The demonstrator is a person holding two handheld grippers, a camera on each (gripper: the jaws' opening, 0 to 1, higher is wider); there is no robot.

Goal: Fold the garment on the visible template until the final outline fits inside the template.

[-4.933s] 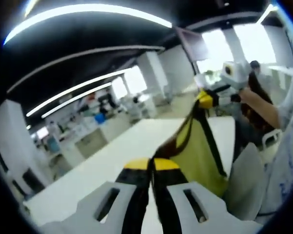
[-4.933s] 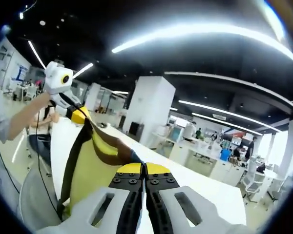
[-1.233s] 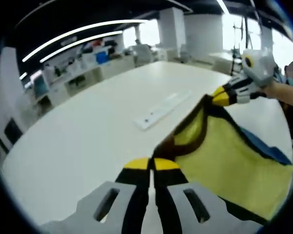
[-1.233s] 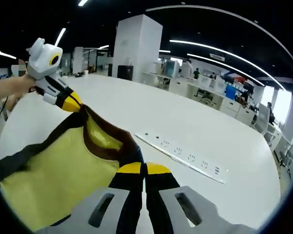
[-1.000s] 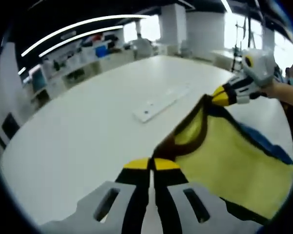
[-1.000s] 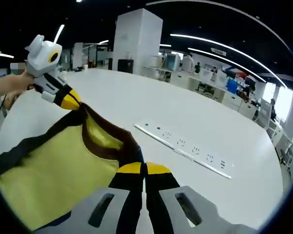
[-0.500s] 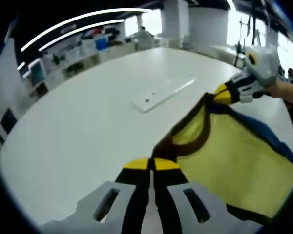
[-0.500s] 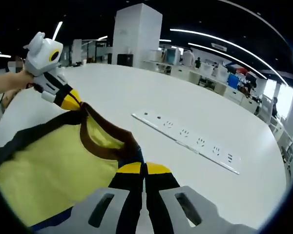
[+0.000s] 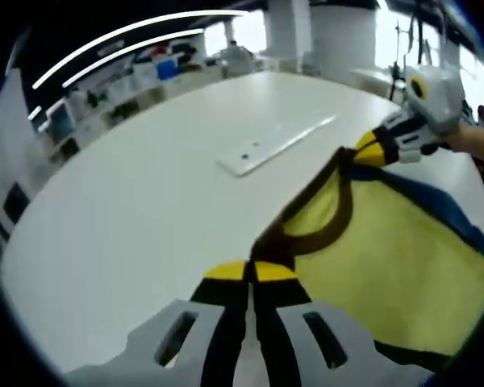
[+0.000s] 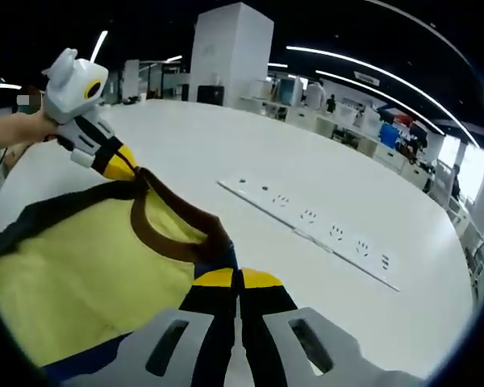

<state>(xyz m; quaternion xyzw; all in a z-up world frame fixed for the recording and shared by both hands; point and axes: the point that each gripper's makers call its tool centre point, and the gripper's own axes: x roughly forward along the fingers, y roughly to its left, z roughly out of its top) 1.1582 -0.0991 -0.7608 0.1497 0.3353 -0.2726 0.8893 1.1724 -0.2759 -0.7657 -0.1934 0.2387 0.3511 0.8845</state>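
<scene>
Left gripper (image 9: 251, 270) jaws pressed together, clamped on the brown collar edge of the garment (image 9: 387, 258), a yellow shirt with brown neckband and dark blue trim. Shirt spreads ahead and to the right of this gripper, over the white table (image 9: 137, 193). Right gripper (image 10: 237, 278) also clamped shut on the collar; in the right gripper view the shirt (image 10: 73, 266) lies ahead-left of it. Each gripper appears in the other's view pinching the opposite shoulder: right gripper (image 9: 369, 153), left gripper (image 10: 123, 168), both held by a hand (image 10: 20, 129). White power strip (image 10: 310, 230) lies flat on the table beyond the right gripper, apart from the shirt. No legible writing or brand anywhere.
</scene>
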